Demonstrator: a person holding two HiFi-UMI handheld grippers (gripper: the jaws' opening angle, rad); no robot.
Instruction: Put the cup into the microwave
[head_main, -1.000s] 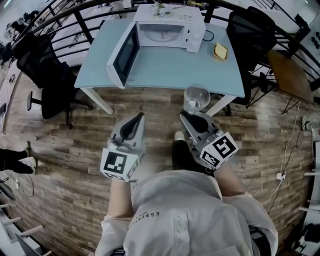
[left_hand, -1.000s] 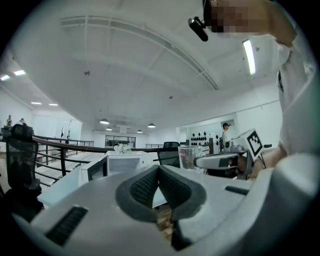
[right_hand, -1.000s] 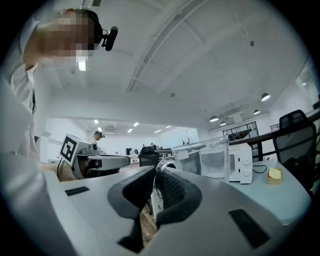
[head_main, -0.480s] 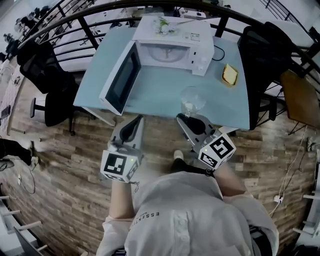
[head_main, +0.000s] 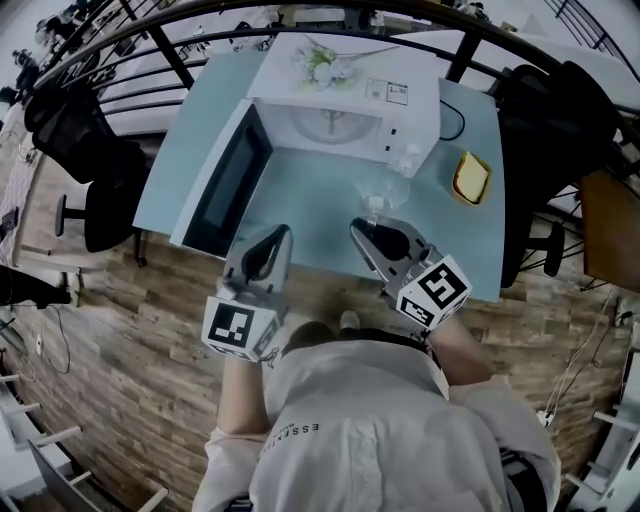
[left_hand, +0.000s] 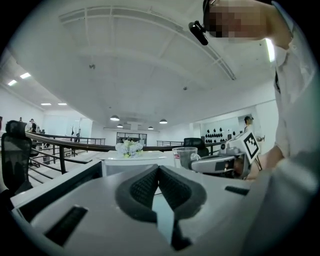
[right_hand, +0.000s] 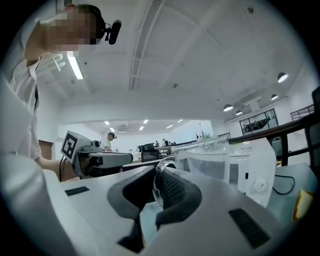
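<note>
The clear glass cup (head_main: 378, 191) is upright over the front part of the pale blue table (head_main: 318, 214), with my right gripper (head_main: 367, 223) shut on its lower part. The white microwave (head_main: 345, 101) stands just beyond it, its door (head_main: 224, 182) swung wide open to the left. In the right gripper view the cup (right_hand: 197, 155) rises from the jaws of the right gripper (right_hand: 157, 187), and the microwave (right_hand: 250, 167) is close at the right. My left gripper (head_main: 281, 235) is shut and empty beside the door; in its own view the left gripper (left_hand: 158, 169) shows its pads touching, with the cup (left_hand: 185, 156) at the right.
White flowers (head_main: 323, 64) lie on top of the microwave. A yellow sponge (head_main: 470, 177) sits on the table to its right, by a black cable. Black office chairs (head_main: 88, 150) stand at the left and at the right (head_main: 560, 110). A dark railing curves behind the table.
Both grippers have moved forward from over the wooden floor to over the table's front edge. The cup came along in the right gripper and is now close to the microwave.
</note>
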